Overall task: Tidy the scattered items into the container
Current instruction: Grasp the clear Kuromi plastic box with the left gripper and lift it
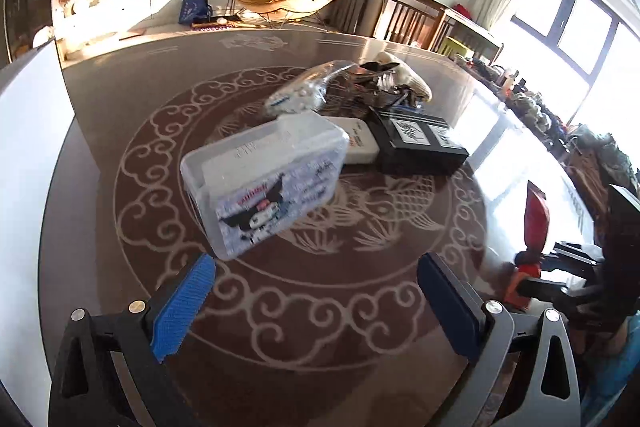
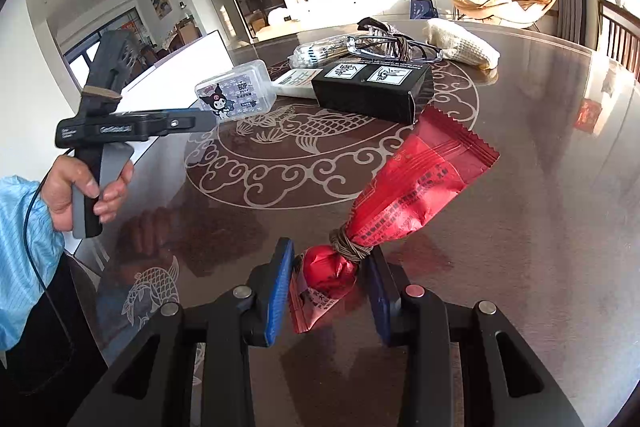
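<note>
Here, left to right. Left hand [image 2: 90,187], blue sleeve, grips handle of left gripper [image 1: 316,303]; jaws spread wide, nothing between blue pads. Ahead on patterned table [image 1: 120,115]: clear plastic box [image 1: 266,183] with cartoon label, white packet [image 1: 360,145] just beside it, black box [image 1: 420,143] touching packet, glasses [image 2: 384,45] and cream cloth [image 2: 460,45] behind. Right gripper [image 2: 330,291] clamped on tied end of red snack bag [image 2: 412,183], bag raised above table, near black box.

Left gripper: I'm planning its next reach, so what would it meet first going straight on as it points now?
Probably the clear plastic box, just ahead of the open left gripper and slightly toward its left finger; depth is unclear.
</note>
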